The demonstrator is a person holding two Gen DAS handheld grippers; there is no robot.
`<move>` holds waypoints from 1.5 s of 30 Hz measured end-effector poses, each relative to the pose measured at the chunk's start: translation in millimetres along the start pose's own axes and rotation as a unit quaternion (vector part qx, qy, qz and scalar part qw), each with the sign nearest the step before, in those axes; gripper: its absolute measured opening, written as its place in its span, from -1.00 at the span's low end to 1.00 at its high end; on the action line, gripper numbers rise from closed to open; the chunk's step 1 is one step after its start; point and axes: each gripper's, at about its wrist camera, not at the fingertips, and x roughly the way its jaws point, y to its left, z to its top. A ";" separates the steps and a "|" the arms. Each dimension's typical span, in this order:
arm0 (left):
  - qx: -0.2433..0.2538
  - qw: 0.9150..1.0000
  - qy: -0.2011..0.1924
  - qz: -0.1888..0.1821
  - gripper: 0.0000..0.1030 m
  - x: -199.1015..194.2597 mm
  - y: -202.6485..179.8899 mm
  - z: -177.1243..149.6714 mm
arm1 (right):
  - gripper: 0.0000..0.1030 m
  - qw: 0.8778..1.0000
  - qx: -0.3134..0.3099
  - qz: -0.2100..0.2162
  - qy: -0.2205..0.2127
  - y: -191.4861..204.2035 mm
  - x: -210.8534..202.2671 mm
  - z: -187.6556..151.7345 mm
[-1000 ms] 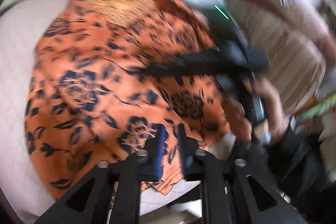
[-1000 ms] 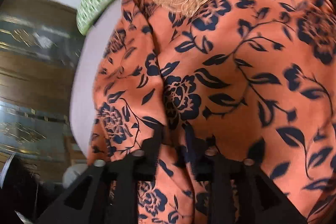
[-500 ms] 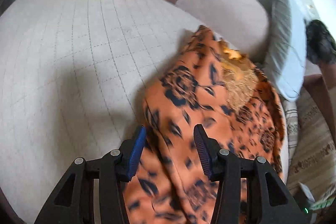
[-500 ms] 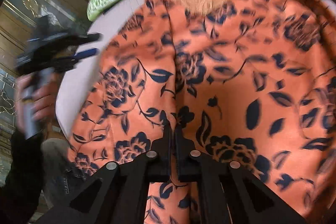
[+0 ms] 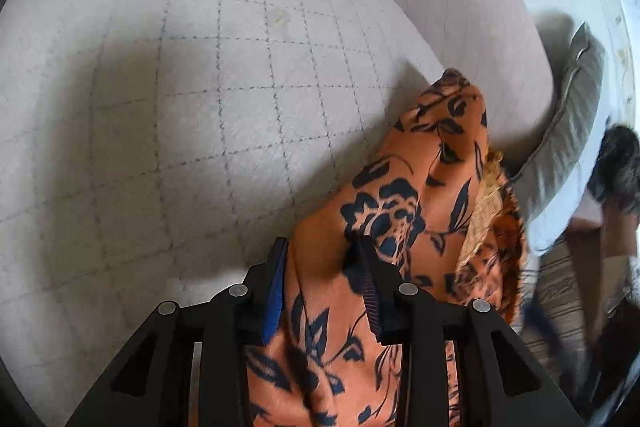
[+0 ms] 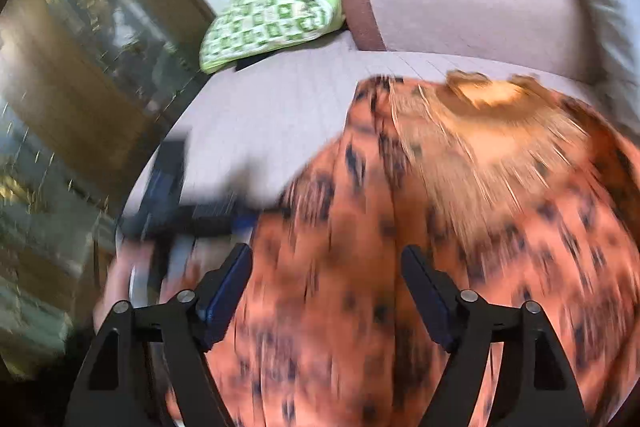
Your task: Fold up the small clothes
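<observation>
The left gripper (image 5: 322, 269) is closing on a bunched fold of the orange dress (image 5: 400, 219); the right gripper (image 6: 326, 277) is hanging open, jaws just widened, above it. Folding is looking barely begun.

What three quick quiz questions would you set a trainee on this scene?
1. True or false: the orange floral garment lies on a bare wooden floor.
2. Multiple choice: the cushion at the far end is A) green-and-white patterned, B) plain red, C) black.
3. Fill in: the right gripper stands ___.
Key: 1 false, it lies on a pale quilted surface. 2 A. 3 open; its jaws have just been opening, garment beneath, not pinched.
</observation>
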 end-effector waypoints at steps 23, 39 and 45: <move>-0.069 0.994 -0.083 0.020 -0.51 -26.7 22.2 12.0 | -0.43 0.998 0.043 -0.041 0.021 -12.1 92.4 87.5; 0.275 0.957 -0.086 0.016 -0.09 -38.9 -147.6 -228.9 | 0.43 0.951 0.206 -0.133 -0.186 -76.1 -207.0 -215.7; 0.315 0.949 0.012 -0.016 -0.09 10.5 -217.5 -282.8 | 0.43 0.921 0.323 -0.118 -0.182 -144.3 -238.3 -262.9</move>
